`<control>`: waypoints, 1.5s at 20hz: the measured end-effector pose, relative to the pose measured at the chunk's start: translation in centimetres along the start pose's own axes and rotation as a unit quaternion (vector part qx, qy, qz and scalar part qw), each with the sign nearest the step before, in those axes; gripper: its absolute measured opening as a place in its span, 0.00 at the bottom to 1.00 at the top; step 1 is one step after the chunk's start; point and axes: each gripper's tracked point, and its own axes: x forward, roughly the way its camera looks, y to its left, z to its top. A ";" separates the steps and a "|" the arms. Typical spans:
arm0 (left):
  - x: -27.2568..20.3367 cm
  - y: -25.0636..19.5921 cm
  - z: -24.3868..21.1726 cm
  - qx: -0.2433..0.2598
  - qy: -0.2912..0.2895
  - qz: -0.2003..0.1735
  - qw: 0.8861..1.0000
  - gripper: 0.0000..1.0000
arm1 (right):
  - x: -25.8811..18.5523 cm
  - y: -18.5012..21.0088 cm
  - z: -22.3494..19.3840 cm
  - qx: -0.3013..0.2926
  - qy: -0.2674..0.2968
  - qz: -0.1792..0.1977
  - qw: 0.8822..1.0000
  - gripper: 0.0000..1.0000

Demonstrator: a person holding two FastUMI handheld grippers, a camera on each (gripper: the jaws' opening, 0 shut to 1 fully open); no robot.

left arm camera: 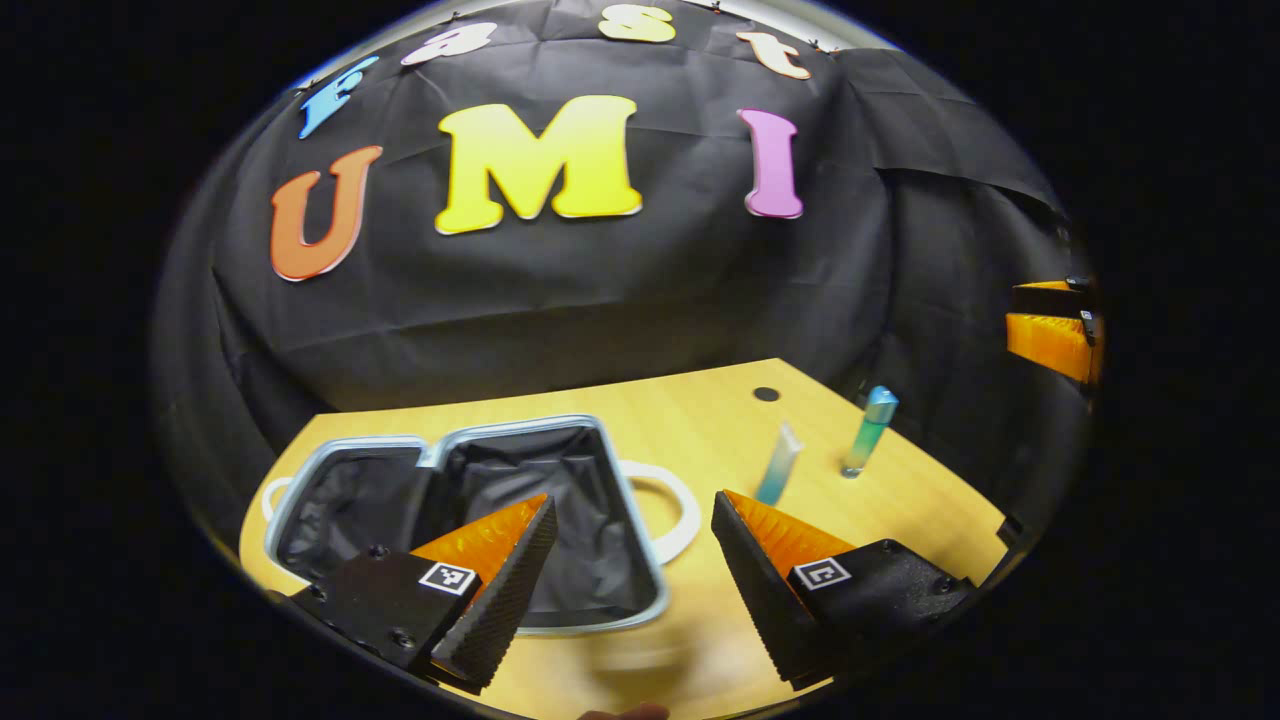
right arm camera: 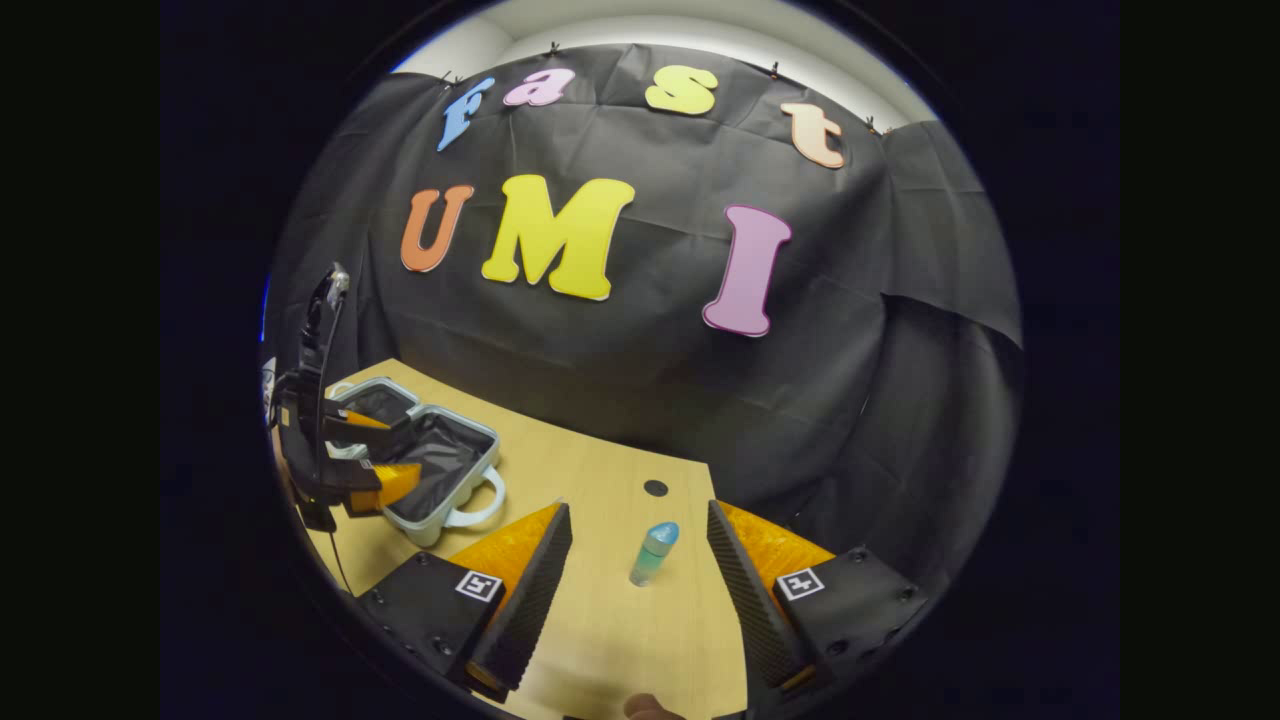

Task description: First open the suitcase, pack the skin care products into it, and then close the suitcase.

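Suitcase (left arm camera: 470,520) already open, lying flat on the wooden table (left arm camera: 700,420), both halves dark inside and with nothing packed yet; white handle (left arm camera: 675,505) sticking out toward the bottles; so first step done, packing and closing left to do.

Two skin care bottles standing upright on the table, well apart from the suitcase: clear bottle (left arm camera: 779,464) nearer the case, blue-capped bottle (left arm camera: 868,431) a little past it; none lifted, none packed.

Left gripper (left arm camera: 632,545) hanging over the table beside the open case, fingers spread wide with nothing between them; seen from the other side too, low by the suitcase (right arm camera: 385,450).

Right gripper (right arm camera: 640,560) fingers wide apart, pointed straight at the blue-capped bottle (right arm camera: 653,553); bottle standing between the two fingers in the right gripper view but not touched by either; looks like the start of a reach for it.

Best guess at what comes next: close in on that bottle, carry it to the case, then the clear one, then shut the lid; tall thin bottles, easy to knock over with a bump.
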 end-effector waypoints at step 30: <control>16.5 -9.9 -5.7 -0.022 0.068 0.001 0.997 0.41 | 9.1 -5.6 -11.3 0.041 0.103 0.030 0.993 0.81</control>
